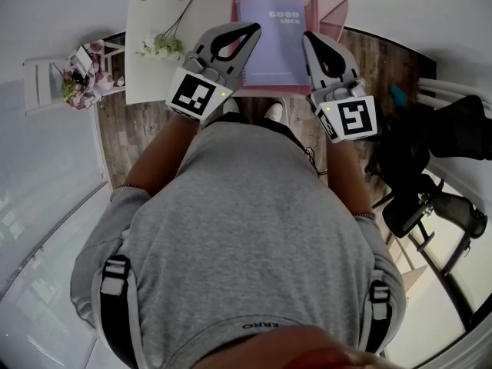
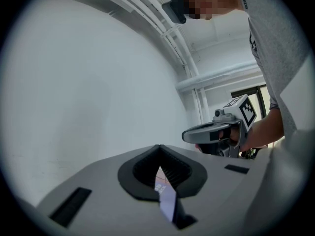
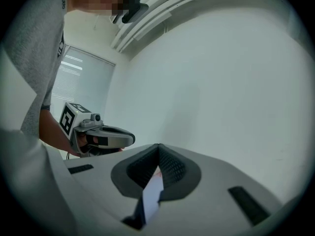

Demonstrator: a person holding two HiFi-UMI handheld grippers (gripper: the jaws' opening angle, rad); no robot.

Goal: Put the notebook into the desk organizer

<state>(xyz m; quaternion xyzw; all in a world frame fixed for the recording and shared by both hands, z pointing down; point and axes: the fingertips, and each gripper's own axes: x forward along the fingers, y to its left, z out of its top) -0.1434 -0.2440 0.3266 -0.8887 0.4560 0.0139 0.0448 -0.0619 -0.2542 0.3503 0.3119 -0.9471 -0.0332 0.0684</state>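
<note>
The person's grey sweatshirt (image 1: 246,237) fills the lower half of the head view, with both arms reaching toward the top of the frame. The left gripper (image 1: 252,28) sits just left of centre near the top, and the right gripper (image 1: 310,37) just right of centre. Each has its marker cube turned toward the camera.

The jaws of both grippers are fully closed, with the tips meeting in a point. Nothing is pinched between them. Each gripper view shows only a pale sliver of the scene through the gap behind the tips.

The lavender notebook (image 1: 273,41) lies at top centre between the two grippers, cover up. It sits inside the outline of the pink desk organizer (image 1: 332,18), on the white desk (image 1: 154,60). I cannot tell whether it lies flat or leans in a slot, and neither gripper touches it.

A sprig of white flowers (image 1: 165,44) lies on the desk at upper left. A black chair (image 1: 430,160) stands at the right edge.
</note>
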